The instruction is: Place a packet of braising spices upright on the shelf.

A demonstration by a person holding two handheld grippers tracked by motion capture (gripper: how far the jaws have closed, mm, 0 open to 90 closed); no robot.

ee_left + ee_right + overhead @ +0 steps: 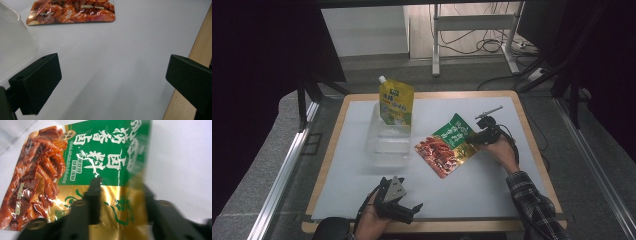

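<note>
A green and red food pouch (449, 145) lies tilted on the white mat (492, 185), right of centre. My right gripper (480, 137) is shut on the pouch's right edge; in the right gripper view the gold part of the pouch (82, 157) is pinched between the two black jaws of that gripper (120, 190). Near the mat's front edge my left gripper (404, 197) stands open with nothing between its fingers. The left gripper view looks between those wide jaws (112, 72) at bare mat, with the pouch's red end (72, 11) farther off.
A clear plastic container (387, 142) stands left of the pouch, and a yellow spout pouch (396, 105) stands upright at its far end. The container's wall (12, 42) is close beside my left jaw. The table's wooden edge (197, 50) runs past the other jaw.
</note>
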